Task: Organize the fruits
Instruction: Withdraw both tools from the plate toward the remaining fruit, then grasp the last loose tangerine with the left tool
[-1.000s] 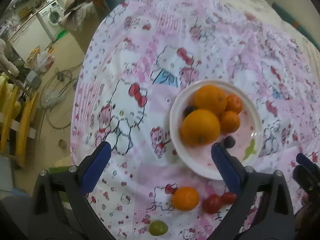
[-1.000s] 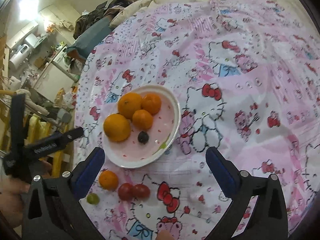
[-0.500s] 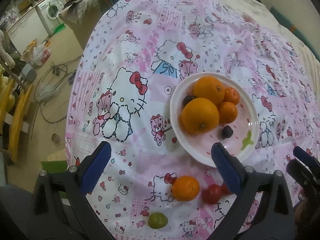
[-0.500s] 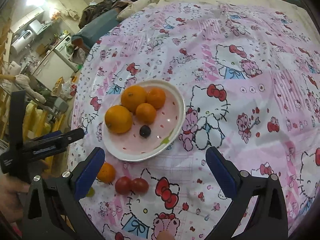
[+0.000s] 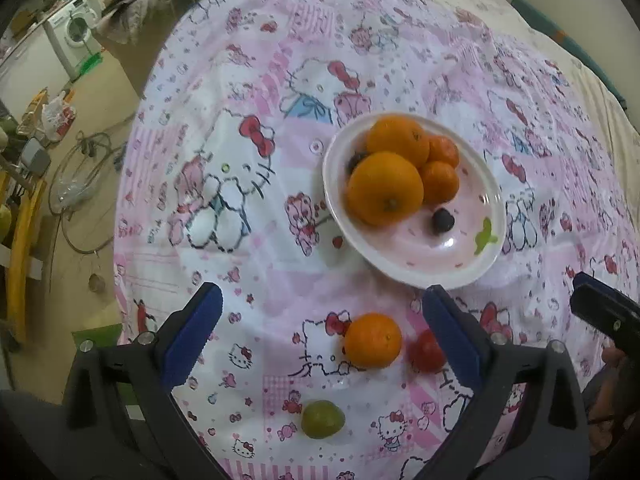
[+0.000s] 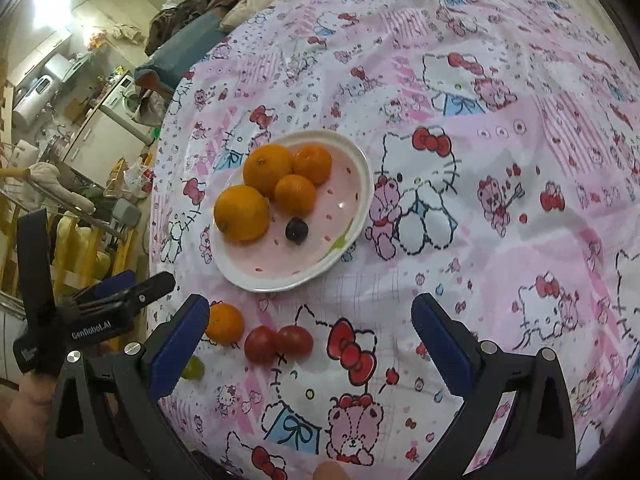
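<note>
A pink-white plate point(image 5: 486, 188) point(image 6: 356, 208) holds several oranges point(image 5: 385, 188) point(image 6: 241, 213) and a dark grape point(image 5: 443, 220) point(image 6: 297, 231). On the cloth in front of it lie a loose orange point(image 5: 373, 340) point(image 6: 225, 323), two red tomatoes point(image 6: 278, 342), one showing in the left wrist view point(image 5: 426, 352), and a green fruit point(image 5: 322, 419) point(image 6: 193, 368). My left gripper point(image 5: 320, 336) is open and empty above the loose orange. My right gripper point(image 6: 310, 336) is open and empty over the tomatoes.
A Hello Kitty cloth point(image 5: 240, 184) point(image 6: 500, 160) covers the round table. Its edge drops on the left to a floor with cables point(image 5: 80, 184), a washing machine point(image 5: 74, 36) and yellow chairs point(image 5: 24, 248). Each gripper shows in the other's view point(image 5: 604, 312) point(image 6: 96, 300).
Both grippers have pulled back toward the table's near edge. The plate sits farther away in both views and the loose fruits have come fully into view. Nothing was grasped.
</note>
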`<action>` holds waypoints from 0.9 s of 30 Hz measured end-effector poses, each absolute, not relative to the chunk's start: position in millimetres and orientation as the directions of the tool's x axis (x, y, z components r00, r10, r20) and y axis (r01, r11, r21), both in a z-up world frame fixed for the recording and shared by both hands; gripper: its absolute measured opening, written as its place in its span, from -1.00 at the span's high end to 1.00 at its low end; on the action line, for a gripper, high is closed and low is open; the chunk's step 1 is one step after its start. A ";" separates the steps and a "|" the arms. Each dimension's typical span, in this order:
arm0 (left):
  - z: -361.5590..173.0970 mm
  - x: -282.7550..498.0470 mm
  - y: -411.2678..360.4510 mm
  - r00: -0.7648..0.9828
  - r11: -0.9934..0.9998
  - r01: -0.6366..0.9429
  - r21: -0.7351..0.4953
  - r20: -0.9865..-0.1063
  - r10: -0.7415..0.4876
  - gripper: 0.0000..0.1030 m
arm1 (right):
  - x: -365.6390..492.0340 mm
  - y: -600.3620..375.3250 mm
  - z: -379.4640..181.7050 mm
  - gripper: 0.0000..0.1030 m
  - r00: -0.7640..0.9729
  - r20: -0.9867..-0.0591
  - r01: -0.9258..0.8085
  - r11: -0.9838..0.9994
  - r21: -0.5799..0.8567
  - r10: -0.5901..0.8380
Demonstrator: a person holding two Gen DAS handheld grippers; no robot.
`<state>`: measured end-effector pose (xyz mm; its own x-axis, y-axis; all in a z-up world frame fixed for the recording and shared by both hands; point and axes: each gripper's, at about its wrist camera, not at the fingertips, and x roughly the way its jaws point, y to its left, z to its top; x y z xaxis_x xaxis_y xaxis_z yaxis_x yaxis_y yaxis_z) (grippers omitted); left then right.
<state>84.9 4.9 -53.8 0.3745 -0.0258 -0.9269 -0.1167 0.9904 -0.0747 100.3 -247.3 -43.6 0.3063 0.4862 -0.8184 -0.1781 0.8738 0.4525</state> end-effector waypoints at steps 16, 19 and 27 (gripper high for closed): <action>-118.2 85.0 -28.2 0.154 0.995 -0.004 -0.103 -0.983 -0.101 -0.19 | 106.9 -251.8 -57.1 -1.00 0.268 -0.845 -0.062 0.883 0.465 0.464; -118.5 83.7 -29.8 0.158 0.993 0.013 -0.121 -0.980 -0.121 0.05 | 106.9 -249.9 -62.4 -1.00 0.246 -0.853 -0.053 0.886 0.461 0.459; -110.8 81.2 -32.1 0.165 0.989 0.019 -0.148 -0.975 -0.150 0.25 | 107.8 -230.8 -78.1 -1.00 0.177 -0.863 -0.057 0.881 0.470 0.472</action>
<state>81.2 -32.1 -110.8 0.1650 -0.1495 -0.9749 0.0190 0.9887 -0.1484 107.8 -230.8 -78.1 0.1769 0.4724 -0.8635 -0.0574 0.8808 0.4701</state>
